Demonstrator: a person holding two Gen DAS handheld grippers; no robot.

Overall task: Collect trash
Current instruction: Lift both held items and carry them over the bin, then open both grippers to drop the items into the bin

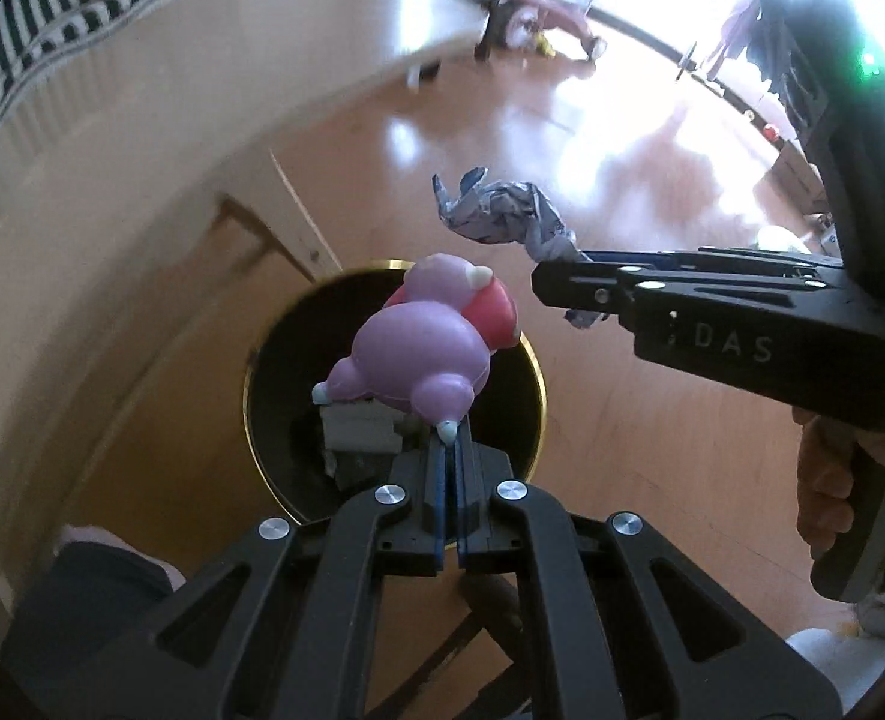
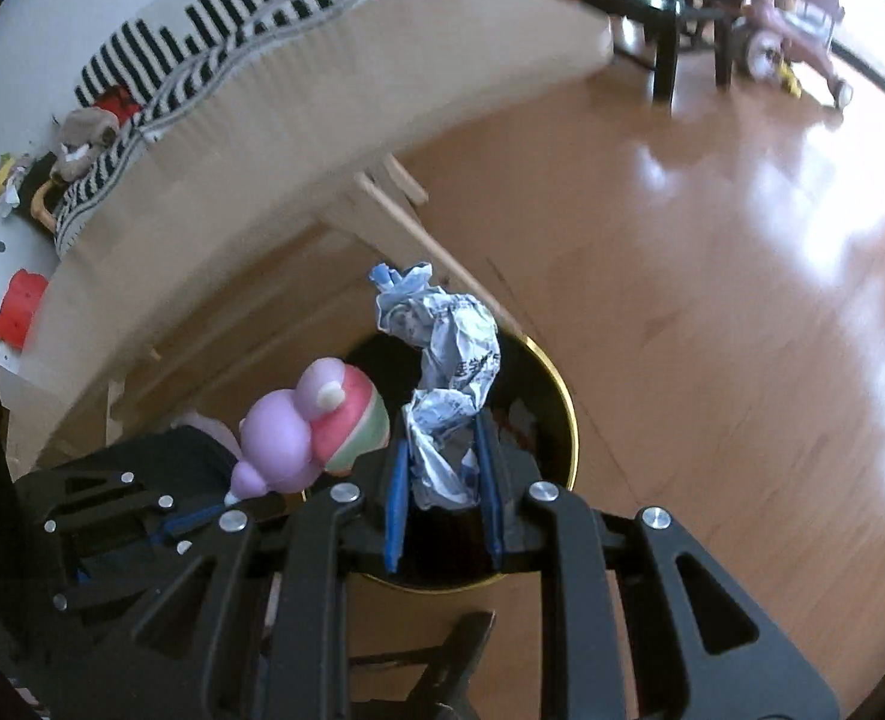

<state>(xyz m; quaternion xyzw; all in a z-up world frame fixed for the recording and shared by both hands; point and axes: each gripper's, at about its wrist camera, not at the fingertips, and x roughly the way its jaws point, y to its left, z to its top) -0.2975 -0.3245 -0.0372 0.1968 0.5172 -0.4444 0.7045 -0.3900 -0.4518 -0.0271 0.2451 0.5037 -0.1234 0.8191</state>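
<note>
toy figure (image 1: pixel 418 354): smooth, softly glossy purple and red plastic or vinyl
crumpled paper (image 2: pixel 448 384): creased, printed, matt
trash bin (image 1: pixel 535 360): glossy black inside, shiny gold metallic rim
left gripper (image 1: pixel 451 450): matt black plastic, bright metal screw heads, blue pads
right gripper (image 2: pixel 442 480): matt black plastic, blue pads
floor (image 2: pixel 712 300): polished wood, strong glare
blanket (image 2: pixel 202 42): striped knitted cloth

left claw (image 1: pixel 451 450): clamped, loaded | right claw (image 2: pixel 442 468): clamped, loaded
</note>
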